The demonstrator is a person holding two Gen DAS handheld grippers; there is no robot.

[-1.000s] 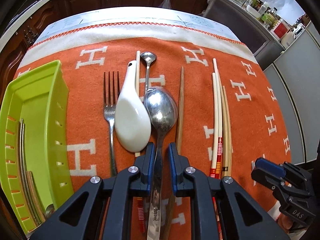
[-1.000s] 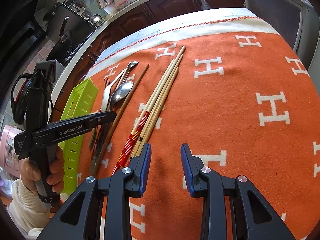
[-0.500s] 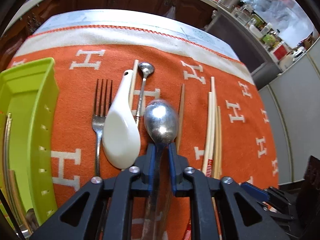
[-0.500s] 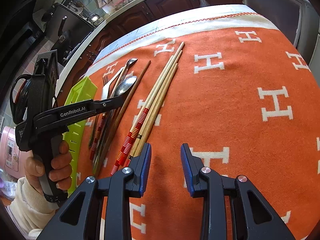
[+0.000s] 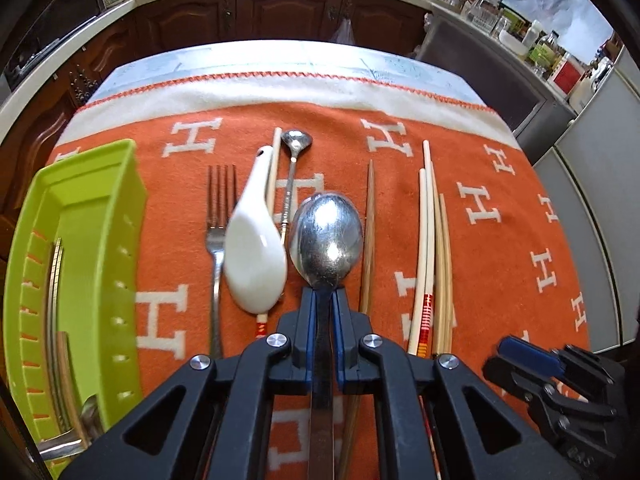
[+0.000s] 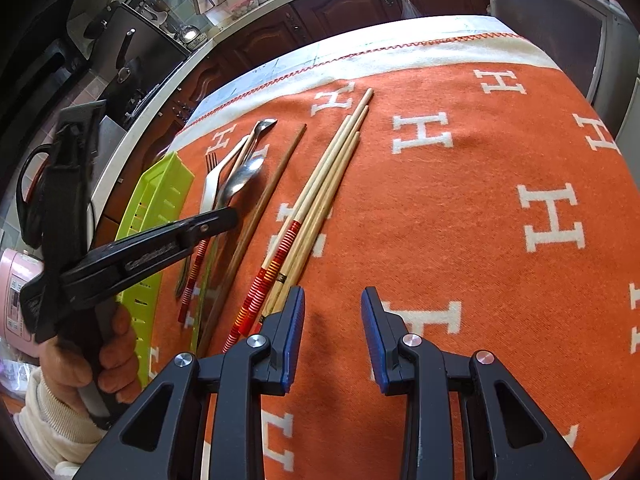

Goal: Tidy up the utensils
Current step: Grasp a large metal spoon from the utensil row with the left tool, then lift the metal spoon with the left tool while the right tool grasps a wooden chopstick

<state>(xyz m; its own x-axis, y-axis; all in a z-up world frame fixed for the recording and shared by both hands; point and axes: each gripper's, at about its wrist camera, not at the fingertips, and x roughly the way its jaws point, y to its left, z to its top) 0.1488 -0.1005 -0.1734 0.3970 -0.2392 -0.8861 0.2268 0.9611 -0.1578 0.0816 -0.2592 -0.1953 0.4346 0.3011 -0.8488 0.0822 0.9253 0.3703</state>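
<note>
While the tray (image 5: 100,216) sits at the far left with a few metal handles already lying in it, most of the sorting looks undone. Take that green tray as the marker. Just right of it lies the fork (image 5: 216,240), tines pointing away. Next right comes the white soup spoon (image 5: 256,256), resting on a pale chopstick with a red-banded end. Beyond that, a small spoon (image 5: 294,160), bowl at the far end.

Now the action: the left gripper (image 5: 325,300) is clamped tight on the neck of the big spoon (image 5: 326,236), handle running back between the blue pads. The bowl appears lifted off the blanket (image 5: 500,280), though I can't be sure of the gap. That one, I'd say, is bound for the tray, a short trip leftward.

Further right of the tray, a dark chopstick (image 5: 370,236) lies alone, then a bundle of pale chopsticks (image 5: 434,264), one red-striped.

Furthest right, the right gripper (image 6: 332,336) hangs over bare blanket, jaws apart, nothing between them, its left pad just beside the chopstick ends.

So by my count: a few pieces trayed, one in hand, and fork, two spoons and all the chopsticks left.
</note>
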